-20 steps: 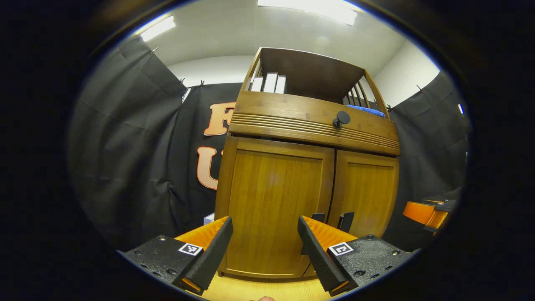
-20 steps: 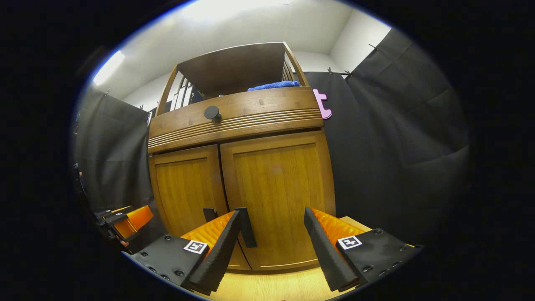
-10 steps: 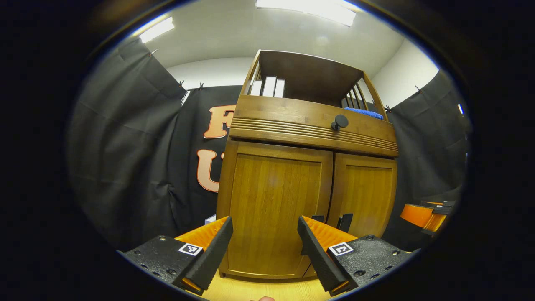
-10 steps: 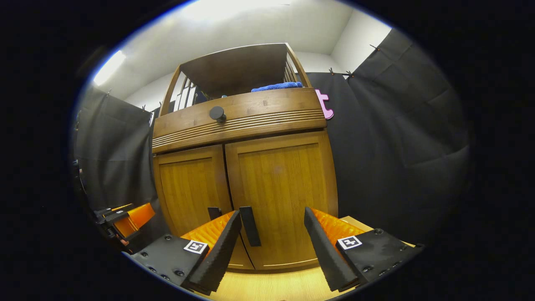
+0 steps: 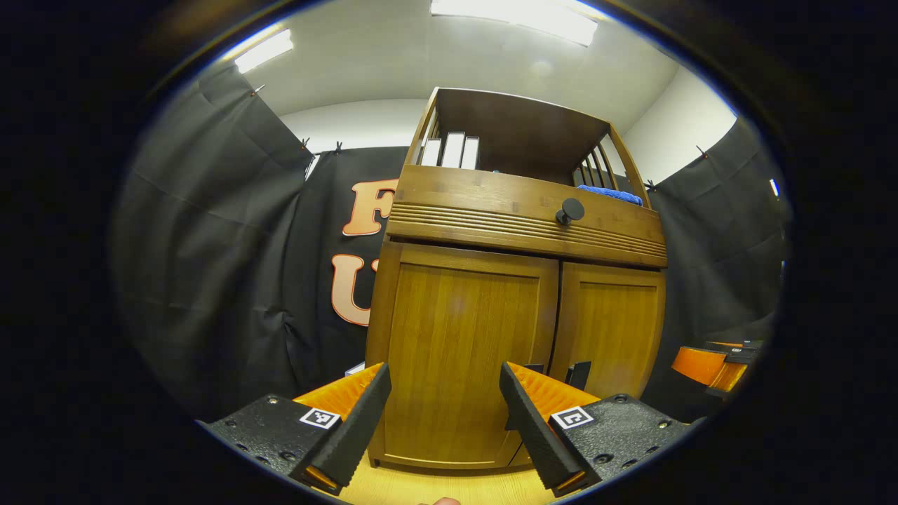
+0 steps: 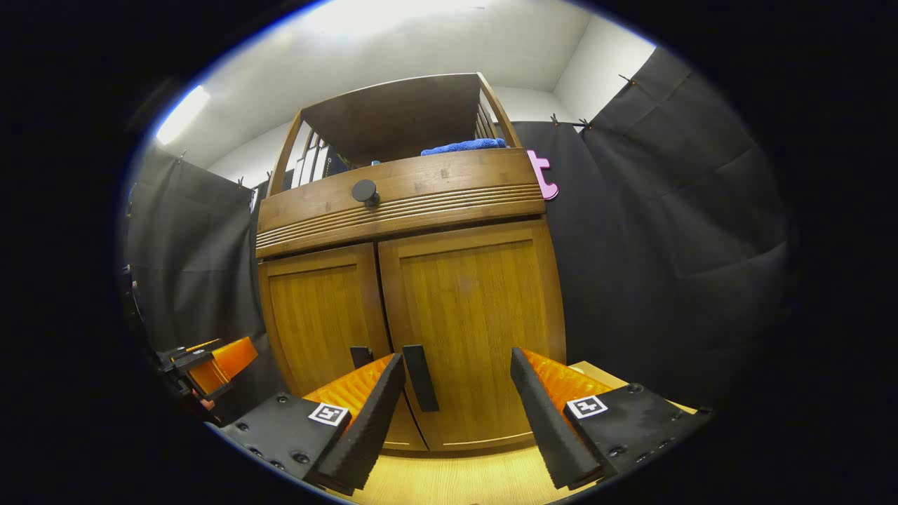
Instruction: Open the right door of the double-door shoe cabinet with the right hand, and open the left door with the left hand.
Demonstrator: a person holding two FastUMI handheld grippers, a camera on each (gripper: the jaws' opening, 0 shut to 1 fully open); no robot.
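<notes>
Both grippers hang spread and empty in front of the cabinet (image 6: 407,280), holding nothing: the right gripper (image 6: 456,414) faces the right door (image 6: 473,330), the left gripper (image 5: 442,421) faces the left door (image 5: 456,365). Both doors look shut, flush with each other at the middle seam, so by my reckoning neither part of the task is begun. The right door's handle (image 6: 419,377) stands just beside the right gripper's left finger, untouched; the left door's handle (image 5: 533,367) sits by the seam, half hidden behind the left gripper's right finger. Above the doors runs a ribbed drawer front with a round knob (image 6: 365,191). Higher, on the open shelf, lie a blue cloth (image 6: 463,146) and some upright books (image 5: 450,150). Nothing stands before the doors to block their swing.
</notes>
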